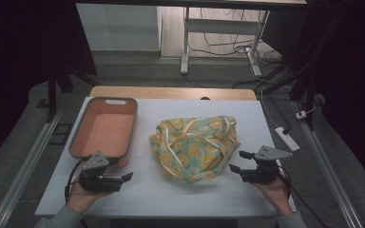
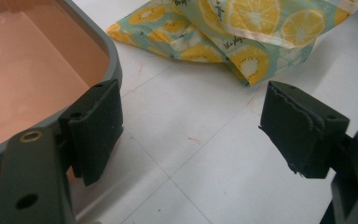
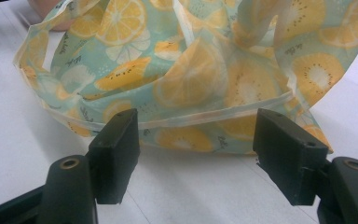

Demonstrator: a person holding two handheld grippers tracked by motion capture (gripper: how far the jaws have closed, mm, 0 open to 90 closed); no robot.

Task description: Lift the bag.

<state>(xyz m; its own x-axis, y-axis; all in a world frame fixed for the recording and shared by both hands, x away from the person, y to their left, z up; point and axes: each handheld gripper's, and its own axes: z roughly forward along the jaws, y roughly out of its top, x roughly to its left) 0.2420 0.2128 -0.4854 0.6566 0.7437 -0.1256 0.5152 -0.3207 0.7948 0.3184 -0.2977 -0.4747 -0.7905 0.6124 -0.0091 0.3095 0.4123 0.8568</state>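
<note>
White covering spreads over the table (image 1: 171, 190), whose wooden far edge shows beyond it; past that lie grey floor, desk legs and loose cables in a dim room.

On the left half sits a grey-rimmed bin (image 1: 105, 127) with a salmon-pink inside, empty, its long axis running near to far. At the middle, a little to the right, lies a crumpled cloth bag (image 1: 195, 147) printed with citrus slices on pale green, its pale straps draped across the top; its bulk stretches roughly left to right, well apart from the bin.

At the near right, the right gripper (image 1: 242, 161) rests low, jaws spread wide with nothing between them, pointing left at the bag's right end. In the right gripper view the bag's hemmed edge (image 3: 205, 116) lies just beyond the open jaws.

At the near left, the left gripper (image 1: 126, 176) is likewise spread and empty, just beside the bin's near corner, pointing right; bare table separates it from the bag.

Judged from this, the right hand is nearer and squarely lined up for a first grasp.
</note>
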